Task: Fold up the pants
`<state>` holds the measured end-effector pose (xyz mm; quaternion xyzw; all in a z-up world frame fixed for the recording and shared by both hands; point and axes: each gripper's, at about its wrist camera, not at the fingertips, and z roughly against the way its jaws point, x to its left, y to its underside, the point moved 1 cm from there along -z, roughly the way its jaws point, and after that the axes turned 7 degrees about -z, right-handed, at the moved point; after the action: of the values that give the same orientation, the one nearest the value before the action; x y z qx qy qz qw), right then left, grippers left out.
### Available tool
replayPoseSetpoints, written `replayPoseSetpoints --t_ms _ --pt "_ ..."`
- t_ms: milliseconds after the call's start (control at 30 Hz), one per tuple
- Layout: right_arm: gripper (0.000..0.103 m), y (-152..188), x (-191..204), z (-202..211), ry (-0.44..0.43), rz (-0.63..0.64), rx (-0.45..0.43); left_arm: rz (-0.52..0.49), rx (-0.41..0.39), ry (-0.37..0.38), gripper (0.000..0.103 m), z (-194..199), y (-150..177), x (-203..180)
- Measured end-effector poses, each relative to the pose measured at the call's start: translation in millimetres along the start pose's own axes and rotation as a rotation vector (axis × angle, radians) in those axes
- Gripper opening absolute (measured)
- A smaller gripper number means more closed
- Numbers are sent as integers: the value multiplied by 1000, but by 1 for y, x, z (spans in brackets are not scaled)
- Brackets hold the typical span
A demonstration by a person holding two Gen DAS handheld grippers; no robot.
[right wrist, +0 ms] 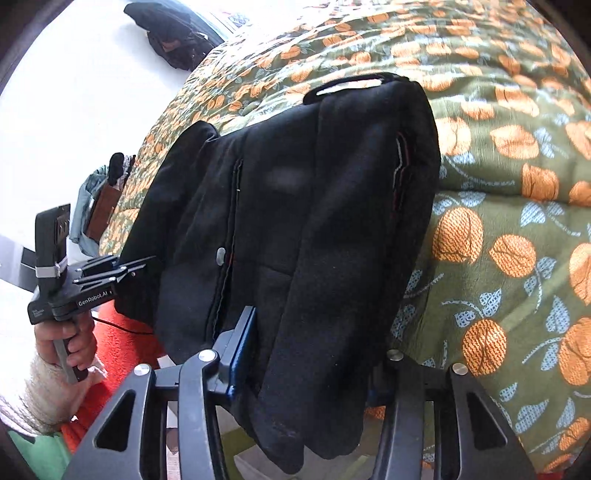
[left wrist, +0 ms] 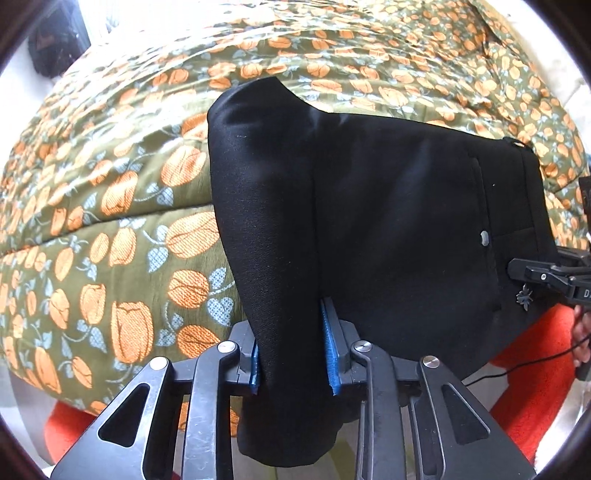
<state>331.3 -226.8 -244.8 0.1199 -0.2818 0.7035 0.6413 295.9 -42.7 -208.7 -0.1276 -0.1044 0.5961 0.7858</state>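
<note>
Black pants (left wrist: 388, 206) are held up over the bed, stretched between both grippers. My left gripper (left wrist: 293, 350) is shut on a bunch of the black cloth, its blue pads (left wrist: 330, 347) pressing it from both sides. It also shows in the right wrist view (right wrist: 122, 271), at the pants' left edge. My right gripper (right wrist: 306, 354) is shut on a thick fold of the pants (right wrist: 314, 221) near the waistband; its right finger is hidden by cloth. It shows in the left wrist view (left wrist: 517, 271), clamped on the pants' right edge beside a grey button (left wrist: 484, 237).
A bed quilt (left wrist: 122, 206), olive with orange flowers, lies under and behind the pants. An orange-red blanket (left wrist: 532, 373) hangs at the bed's near edge. Dark clothes (right wrist: 170, 33) and a pile with a brown item (right wrist: 99, 206) lie at the far left.
</note>
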Motion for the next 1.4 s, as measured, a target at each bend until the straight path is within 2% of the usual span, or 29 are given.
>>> replayPoseSetpoints --t_ms 200,300,400,567,700,767,800,833,867,900,933,967,1033,1067,1200,1300,1333,1400 --pt "40 -2 7 7 14 24 -23 -12 -24 -12 22 9 0 -5" --pt "33 0 22 19 -20 48 -52 3 -79 42 21 34 -7 -3" --pt "32 -8 51 36 -47 116 -90 22 -164 95 20 68 -23 3" --pt "31 -58 98 51 -70 224 -173 22 -306 47 19 106 -73 31" --pt "32 -115 105 52 -69 239 -250 41 -404 -2 20 101 -114 63" --pt "33 -143 100 41 -47 239 -257 51 -408 -44 35 79 -128 75" --pt "38 -157 93 30 -19 215 -237 67 -398 -91 42 63 -132 83" --pt "48 -169 82 18 30 183 -219 82 -383 -140 58 46 -132 91" --pt "55 -177 70 5 118 150 -207 99 -356 -200 67 32 -128 97" --pt "61 -183 63 -1 205 136 -207 109 -321 -242 68 23 -119 102" --pt "61 -182 54 -5 263 130 -209 110 -299 -250 69 18 -107 103" --pt "63 -176 46 -4 287 117 -213 105 -290 -235 76 14 -92 102" --pt "86 -156 33 1 292 91 -225 94 -279 -240 89 14 -59 93" --pt "90 -145 28 3 305 92 -225 85 -276 -251 90 14 -47 85" --pt "92 -92 16 10 398 117 -211 59 -239 -267 91 24 -10 47" --pt "92 -57 15 24 426 105 -237 69 -220 -265 95 38 -1 27" --pt "92 -46 19 30 434 104 -250 71 -220 -252 99 44 0 20" --pt "92 -23 36 40 442 100 -280 78 -217 -240 100 57 6 9"
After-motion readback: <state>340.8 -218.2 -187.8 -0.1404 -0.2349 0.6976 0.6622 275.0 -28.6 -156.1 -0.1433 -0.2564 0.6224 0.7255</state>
